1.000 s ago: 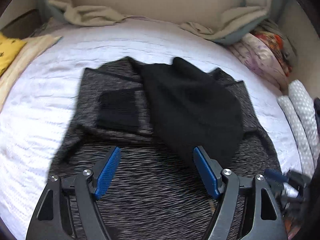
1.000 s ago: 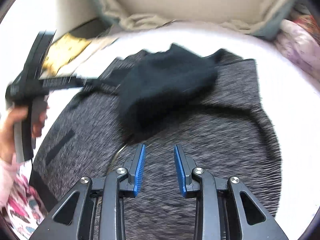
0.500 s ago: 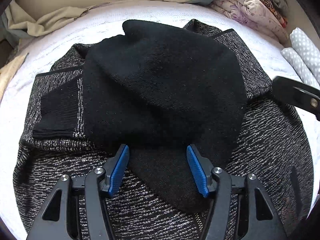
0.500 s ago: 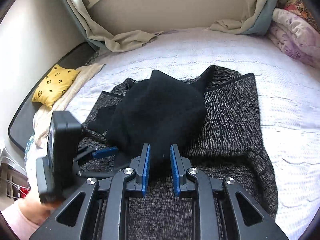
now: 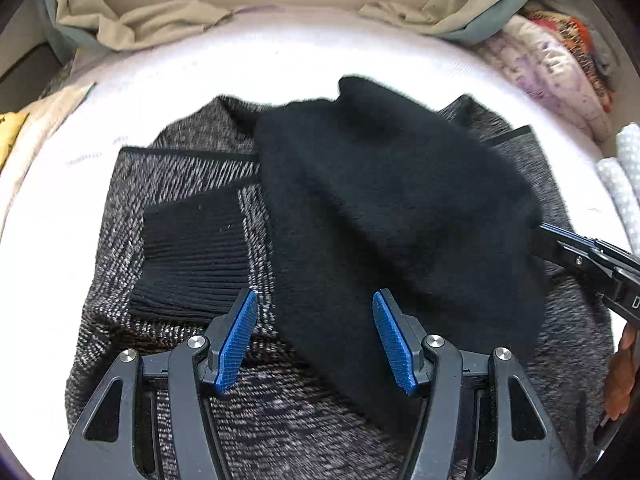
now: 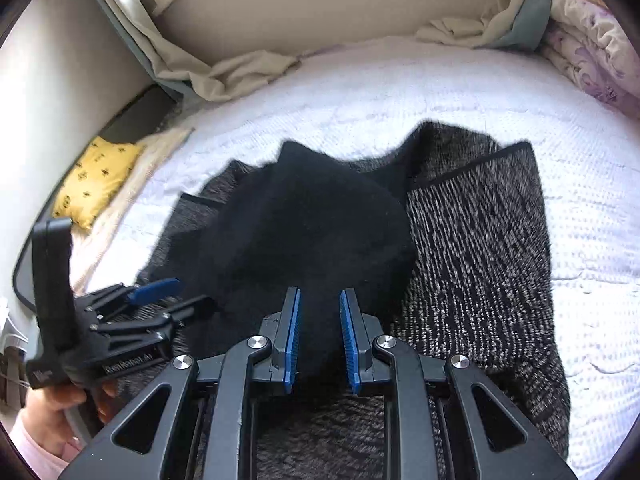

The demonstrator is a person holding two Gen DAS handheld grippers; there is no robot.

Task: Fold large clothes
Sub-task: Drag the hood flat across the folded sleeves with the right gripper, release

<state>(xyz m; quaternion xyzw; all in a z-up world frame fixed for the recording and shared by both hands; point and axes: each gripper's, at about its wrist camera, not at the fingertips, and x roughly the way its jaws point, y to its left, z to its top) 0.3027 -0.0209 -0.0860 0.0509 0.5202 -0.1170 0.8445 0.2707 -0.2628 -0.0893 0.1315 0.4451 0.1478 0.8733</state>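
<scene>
A large grey-and-black marled knit garment (image 5: 184, 184) lies spread on the white bed, also in the right wrist view (image 6: 480, 248). A black fuzzy part of it (image 5: 384, 208) is heaped over its middle; the right wrist view shows the same heap (image 6: 304, 232). A black ribbed cuff (image 5: 192, 256) lies flat at the left. My left gripper (image 5: 314, 340) is open, its jaws astride the near edge of the black heap. My right gripper (image 6: 319, 340) has its jaws narrowly apart with black fabric between them. It also shows at the right edge of the left wrist view (image 5: 576, 252).
The white quilted bedspread (image 6: 460, 92) surrounds the garment. A yellow patterned cushion (image 6: 96, 180) lies at the bed's left edge. Beige curtains (image 5: 160, 24) bunch along the far wall. Folded floral bedding (image 5: 560, 80) is stacked at the far right.
The left gripper has pulled back and its jaws have opened wider. The right gripper's jaws have also parted a little around the black fabric.
</scene>
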